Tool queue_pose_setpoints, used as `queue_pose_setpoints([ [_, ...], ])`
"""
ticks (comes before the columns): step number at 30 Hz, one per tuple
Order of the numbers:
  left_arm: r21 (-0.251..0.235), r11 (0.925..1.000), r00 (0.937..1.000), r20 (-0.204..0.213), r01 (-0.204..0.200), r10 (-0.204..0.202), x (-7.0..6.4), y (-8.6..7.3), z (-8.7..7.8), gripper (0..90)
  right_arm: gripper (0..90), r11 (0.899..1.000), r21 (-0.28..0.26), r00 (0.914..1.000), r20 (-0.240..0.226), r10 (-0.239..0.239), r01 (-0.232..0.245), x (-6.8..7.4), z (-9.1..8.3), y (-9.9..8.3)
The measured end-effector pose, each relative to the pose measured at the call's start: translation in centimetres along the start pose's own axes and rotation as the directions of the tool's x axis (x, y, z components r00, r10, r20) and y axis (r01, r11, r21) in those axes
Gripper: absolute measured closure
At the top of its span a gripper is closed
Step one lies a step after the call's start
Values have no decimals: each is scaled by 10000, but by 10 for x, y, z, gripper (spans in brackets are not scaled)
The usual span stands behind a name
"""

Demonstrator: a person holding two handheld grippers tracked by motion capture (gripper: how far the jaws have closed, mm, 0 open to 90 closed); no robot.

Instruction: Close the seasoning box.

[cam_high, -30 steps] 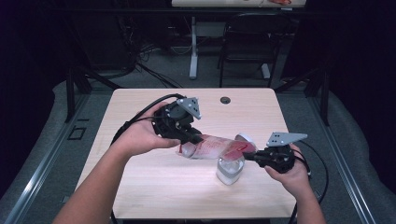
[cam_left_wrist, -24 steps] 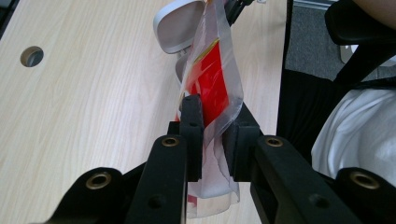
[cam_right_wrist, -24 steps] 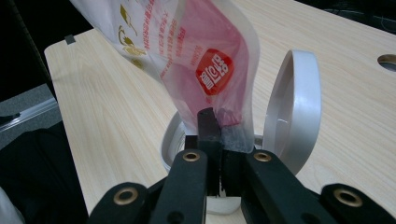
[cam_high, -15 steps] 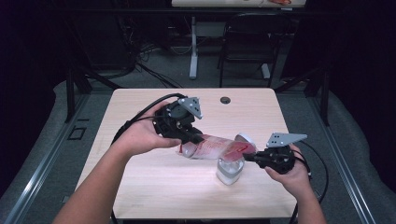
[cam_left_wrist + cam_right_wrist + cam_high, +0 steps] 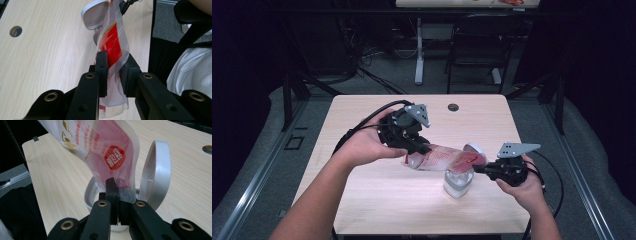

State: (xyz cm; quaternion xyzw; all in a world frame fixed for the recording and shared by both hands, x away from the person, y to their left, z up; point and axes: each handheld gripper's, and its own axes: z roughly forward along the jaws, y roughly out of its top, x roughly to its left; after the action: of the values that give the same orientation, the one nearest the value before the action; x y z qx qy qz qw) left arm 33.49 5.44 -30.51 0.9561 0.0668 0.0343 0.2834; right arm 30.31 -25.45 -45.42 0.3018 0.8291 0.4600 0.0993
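A clear plastic bag (image 5: 447,159) with red print is held stretched between the two hand-held grippers, just right of the middle of the high view, above the wooden counter (image 5: 362,200). One end of the bag is pinched by the left hand-held gripper (image 5: 424,148); in the left gripper view its jaws are seen closed nearly together on the film (image 5: 112,53), with crumpled plastic hanging below them. The other end is clamped by the right hand-held gripper (image 5: 476,168), whose jaws are pressed tight on the bag's edge (image 5: 117,157) in the right gripper view. Directly beneath that end, a small white container (image 5: 457,182) is set on the counter, its hinged lid (image 5: 155,170) standing open and upright to the right of the bag. The bag's lower end is seen hanging at the container's open mouth (image 5: 91,192).
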Motion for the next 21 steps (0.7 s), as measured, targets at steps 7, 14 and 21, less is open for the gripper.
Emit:
queue_pose_setpoints([
  [7, -11, 10000, 10000, -26, 0, 0, 1, 0, 0, 781, 891, 10000, 23, 10000, 15, -18, 18, 0, 0, 0],
  [14, -36, 10000, 10000, 4, 11, -11, 0, 1, -1, 781, 891, 10000, 29, 10000, -3, -13, 13, 0, 0, 0],
  [21, -47, 10000, 10000, -8, -22, 22, 0, 2, -2, 781, 891, 10000, 47, 10000, -31, -45, 45, 1, 0, 1],
])
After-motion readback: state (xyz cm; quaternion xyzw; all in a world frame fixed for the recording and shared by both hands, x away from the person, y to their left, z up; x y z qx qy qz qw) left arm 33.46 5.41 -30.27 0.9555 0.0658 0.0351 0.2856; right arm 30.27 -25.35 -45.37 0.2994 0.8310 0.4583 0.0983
